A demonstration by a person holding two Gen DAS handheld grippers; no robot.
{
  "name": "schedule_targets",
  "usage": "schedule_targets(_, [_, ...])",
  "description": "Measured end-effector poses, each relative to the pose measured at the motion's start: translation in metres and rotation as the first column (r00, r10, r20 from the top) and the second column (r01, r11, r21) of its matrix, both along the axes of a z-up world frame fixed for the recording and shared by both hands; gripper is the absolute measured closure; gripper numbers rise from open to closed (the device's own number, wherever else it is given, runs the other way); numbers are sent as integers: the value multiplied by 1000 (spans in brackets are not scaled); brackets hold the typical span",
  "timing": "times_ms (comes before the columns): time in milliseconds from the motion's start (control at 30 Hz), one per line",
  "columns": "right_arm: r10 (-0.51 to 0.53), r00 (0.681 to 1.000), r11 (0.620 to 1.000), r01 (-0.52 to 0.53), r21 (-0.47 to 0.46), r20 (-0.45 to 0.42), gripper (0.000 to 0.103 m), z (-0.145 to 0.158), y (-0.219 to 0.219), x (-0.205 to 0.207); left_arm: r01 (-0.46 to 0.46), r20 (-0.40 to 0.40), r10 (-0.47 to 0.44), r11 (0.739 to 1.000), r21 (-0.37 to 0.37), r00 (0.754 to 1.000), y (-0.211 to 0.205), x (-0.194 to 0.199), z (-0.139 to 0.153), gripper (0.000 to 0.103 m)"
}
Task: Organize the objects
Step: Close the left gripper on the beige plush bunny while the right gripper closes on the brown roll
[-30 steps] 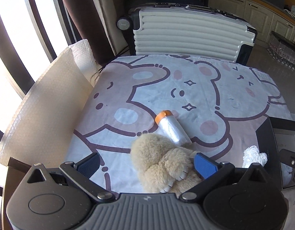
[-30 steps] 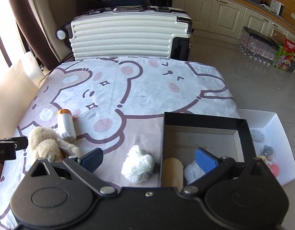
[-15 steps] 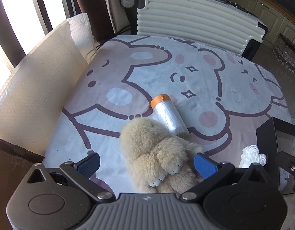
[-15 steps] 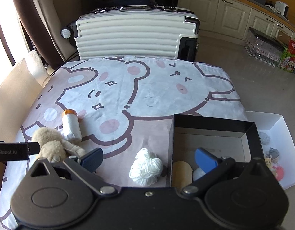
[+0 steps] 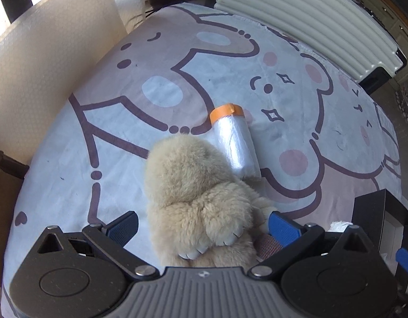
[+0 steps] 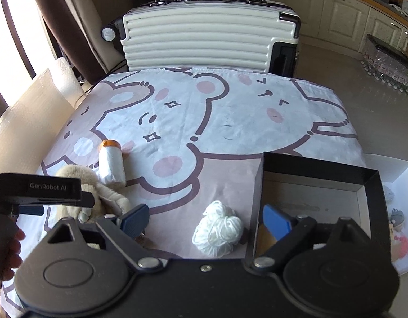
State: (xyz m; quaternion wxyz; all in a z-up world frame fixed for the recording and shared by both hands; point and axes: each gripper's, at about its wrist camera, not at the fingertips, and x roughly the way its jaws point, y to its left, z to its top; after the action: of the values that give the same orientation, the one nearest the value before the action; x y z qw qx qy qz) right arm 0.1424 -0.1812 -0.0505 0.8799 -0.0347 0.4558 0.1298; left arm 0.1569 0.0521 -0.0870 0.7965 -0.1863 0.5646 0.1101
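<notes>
Step in hand, as I read it: left gripper (image 5: 202, 225) grabbing the plush toy (image 5: 196, 193). Jaws wide, straddling it, pads not yet pressing. Do it well: sink lower, centre on the thick body, not a loose paw, squeeze firm since fur compresses; avoid nudging the bag roll (image 5: 235, 143) touching its upper right. Toy: tan, shaggy, pale claws, lower centre of left view, on the bear-print surface (image 5: 124, 132). Right gripper (image 6: 206, 218) jaws have just been closing a bit, nothing gripped; white yarn (image 6: 218, 234) sits between them, black box (image 6: 320, 169) at right.

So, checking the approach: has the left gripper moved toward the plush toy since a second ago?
Yes. The left gripper has come down around the plush toy, which now looms larger against the bear-print cloth.
</notes>
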Motion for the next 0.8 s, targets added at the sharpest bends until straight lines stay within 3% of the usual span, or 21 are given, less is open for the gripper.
schedule_targets(167, [205, 979, 978, -205, -46, -1, 24, -14, 23, -7, -69, -29, 67, 993, -94, 997, 6, 2, -8, 0])
schedule_targets(333, [332, 940, 937, -338, -92, -75, 24, -34, 43, -11, -131, -71, 121, 979, -155, 990, 10, 3, -17, 0])
schedule_targets(500, [370, 926, 923, -376, -84, -82, 24, -45, 52, -5, -149, -90, 135, 975, -165, 987, 9, 8, -23, 0])
schedule_targets(800, [475, 877, 876, -479, -54, -67, 35, -64, 71, 4, -175, -106, 156, 964, -202, 982, 7, 18, -31, 0])
